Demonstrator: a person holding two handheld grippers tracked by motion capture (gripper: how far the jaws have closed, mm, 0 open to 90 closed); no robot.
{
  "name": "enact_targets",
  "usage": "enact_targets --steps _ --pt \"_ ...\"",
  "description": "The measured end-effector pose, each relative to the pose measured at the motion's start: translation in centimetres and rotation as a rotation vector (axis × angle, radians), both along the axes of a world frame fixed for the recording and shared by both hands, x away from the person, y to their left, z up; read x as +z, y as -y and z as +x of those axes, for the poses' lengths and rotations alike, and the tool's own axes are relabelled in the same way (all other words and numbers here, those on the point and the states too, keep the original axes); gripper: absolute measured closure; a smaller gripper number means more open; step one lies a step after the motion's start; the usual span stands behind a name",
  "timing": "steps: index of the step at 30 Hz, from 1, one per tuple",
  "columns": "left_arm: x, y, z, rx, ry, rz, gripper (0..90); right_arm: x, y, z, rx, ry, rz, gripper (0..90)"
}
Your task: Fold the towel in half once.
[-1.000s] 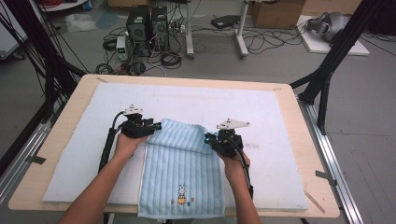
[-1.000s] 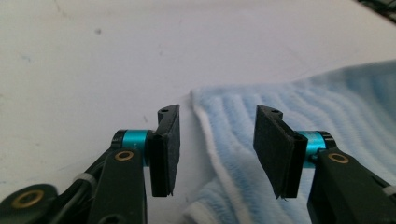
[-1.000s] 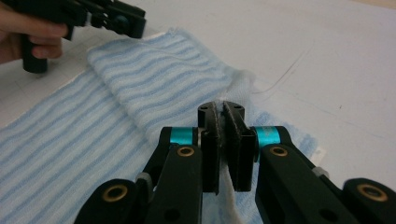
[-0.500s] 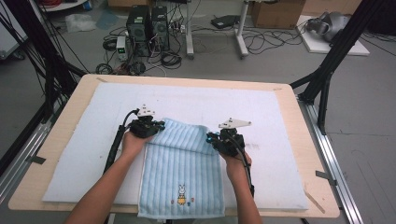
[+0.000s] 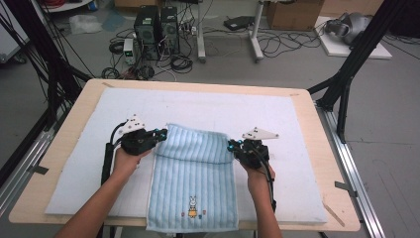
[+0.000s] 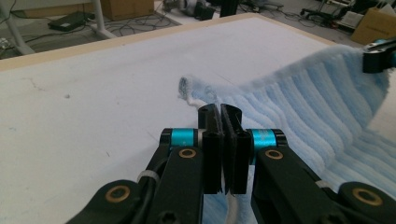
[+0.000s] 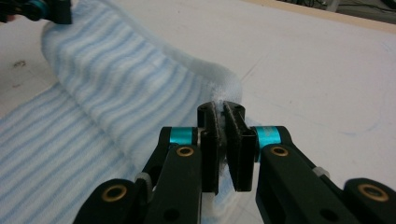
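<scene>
Towel (image 5: 193,183) on white mat (image 5: 208,109), gripped by both claws.

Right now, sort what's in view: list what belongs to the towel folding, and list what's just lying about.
In the job:
- blue striped towel
- left gripper, shut on the towel's corner
- right gripper, shut on the other corner
- white mat

Lying about:
- computer towers
- floor cables
- cardboard box

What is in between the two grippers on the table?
The blue striped towel. In the high view its folded far edge stretches from the left gripper across to the right gripper, each clamped on a corner.
</scene>
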State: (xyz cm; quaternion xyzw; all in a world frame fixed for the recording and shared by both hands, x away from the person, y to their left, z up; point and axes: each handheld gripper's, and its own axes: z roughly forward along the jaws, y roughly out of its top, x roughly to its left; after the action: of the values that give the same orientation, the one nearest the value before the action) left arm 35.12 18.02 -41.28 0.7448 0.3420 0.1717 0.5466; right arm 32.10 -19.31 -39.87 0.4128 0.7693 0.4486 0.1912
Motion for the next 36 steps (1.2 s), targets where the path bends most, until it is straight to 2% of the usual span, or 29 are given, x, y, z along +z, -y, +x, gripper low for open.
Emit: enact_targets --steps 5,11,19,23,25,28,30,32,34,36 --pt "-0.4 -1.0 -2.2 -0.041 -0.010 -0.035 86.8 -0.6 1.0 -1.0 0.002 -0.006 0.014 84.9" --pt "-1.1 -1.7 -4.8 -0.085 -0.022 -0.037 86.8 -1.3 1.4 -2.8 0.044 -0.013 0.016 84.9" --pt "-2.0 -1.8 -7.6 -0.151 -0.051 -0.006 86.8 -1.9 2.0 -5.2 0.108 -0.028 -0.001 84.8" --pt "-2.4 -2.3 -8.2 -0.146 -0.072 0.003 86.8 -2.4 2.1 -6.3 0.148 -0.058 0.001 84.6" --pt "-2.6 -2.6 -8.4 -0.145 -0.087 0.008 86.8 -2.6 1.9 -6.9 0.174 -0.067 -0.013 84.4" --pt "-2.7 -2.9 -8.9 -0.178 -0.108 0.023 86.8 -2.9 1.7 -7.8 0.203 -0.077 -0.041 84.4" --pt "-3.0 -2.9 -9.4 -0.196 -0.122 0.051 86.2 -3.0 1.7 -8.1 0.222 -0.082 -0.041 84.4" --pt "-3.3 -3.2 -9.6 -0.195 -0.139 0.063 81.7 -3.2 1.7 -8.5 0.233 -0.099 -0.043 82.0" --pt "-3.2 -3.7 -9.4 -0.167 -0.153 0.064 70.6 -3.4 1.6 -9.0 0.256 -0.126 -0.038 69.2" --pt "-2.8 -4.3 -9.0 -0.130 -0.151 0.050 60.7 -3.4 1.7 -9.2 0.248 -0.135 -0.030 62.4"
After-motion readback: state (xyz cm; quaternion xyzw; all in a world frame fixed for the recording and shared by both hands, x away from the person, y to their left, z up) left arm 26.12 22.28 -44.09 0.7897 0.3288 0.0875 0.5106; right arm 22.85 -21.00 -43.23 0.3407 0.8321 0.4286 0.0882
